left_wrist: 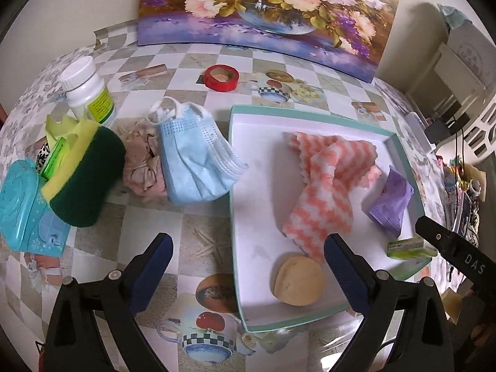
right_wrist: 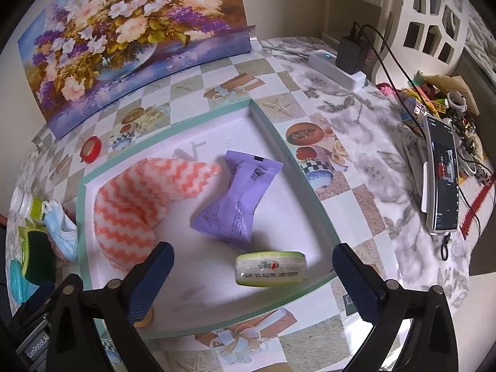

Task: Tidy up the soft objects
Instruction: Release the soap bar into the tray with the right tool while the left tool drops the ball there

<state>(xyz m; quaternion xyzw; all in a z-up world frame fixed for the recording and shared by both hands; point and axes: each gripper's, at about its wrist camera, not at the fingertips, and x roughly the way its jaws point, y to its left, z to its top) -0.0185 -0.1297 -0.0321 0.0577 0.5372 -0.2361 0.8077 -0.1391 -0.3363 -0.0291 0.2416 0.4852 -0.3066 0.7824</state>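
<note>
A white box with a mint rim [left_wrist: 232, 186] [right_wrist: 81, 217] holds a pink-and-white zigzag cloth [left_wrist: 322, 192] [right_wrist: 130, 204], a purple packet [left_wrist: 392, 200] [right_wrist: 237, 198], a tan round puff [left_wrist: 297, 280] and a small green-and-white pack [left_wrist: 409, 248] [right_wrist: 271, 268]. Left of the box lie a blue face mask [left_wrist: 195, 161] [right_wrist: 63, 232], a pink scrunchie [left_wrist: 142, 167] and a green-and-yellow sponge [left_wrist: 86, 179]. My left gripper [left_wrist: 248, 248] is open over the box's left rim, holding nothing. My right gripper [right_wrist: 252, 254] is open above the green pack, its pads clear of it.
A teal wipes box [left_wrist: 24, 207], a white bottle [left_wrist: 88, 93] and a red tape roll [left_wrist: 220, 77] sit on the checkered tablecloth. A flower painting [left_wrist: 269, 9] leans at the back. A phone [right_wrist: 441, 173], a power strip [right_wrist: 338, 69] and clutter fill the right edge.
</note>
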